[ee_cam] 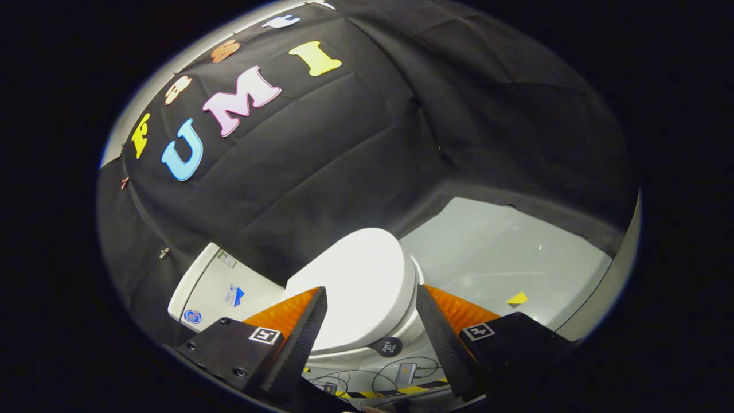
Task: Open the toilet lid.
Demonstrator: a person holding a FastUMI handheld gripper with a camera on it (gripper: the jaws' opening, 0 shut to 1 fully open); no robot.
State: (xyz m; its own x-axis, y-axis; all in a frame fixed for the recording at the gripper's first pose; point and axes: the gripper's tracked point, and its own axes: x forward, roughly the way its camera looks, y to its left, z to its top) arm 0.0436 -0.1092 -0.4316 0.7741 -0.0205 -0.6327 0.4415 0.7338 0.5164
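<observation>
A white toilet stands ahead of me, seen from above and tilted. Its lid (361, 287) lies flat and closed over the bowl. The white tank (215, 289), with small stickers on it, sits to the lid's left against the black cloth wall. My gripper (371, 295) hovers above the lid with its fingers spread wide apart. Nothing sits between them, and the lid's near part shows in the gap. One fingertip (317, 301) lines up with the lid's left side, the other fingertip (423, 298) with its right side. I cannot tell whether either one touches the lid.
Pale grey floor (504, 258) spreads to the right of the toilet, with a small yellow marker (517, 298) on it. Below the bowl's front lie thin cables (367, 378), a small device (405, 371) and a yellow-black striped tape line (395, 391). Black cloth wall (344, 143) hangs behind the toilet.
</observation>
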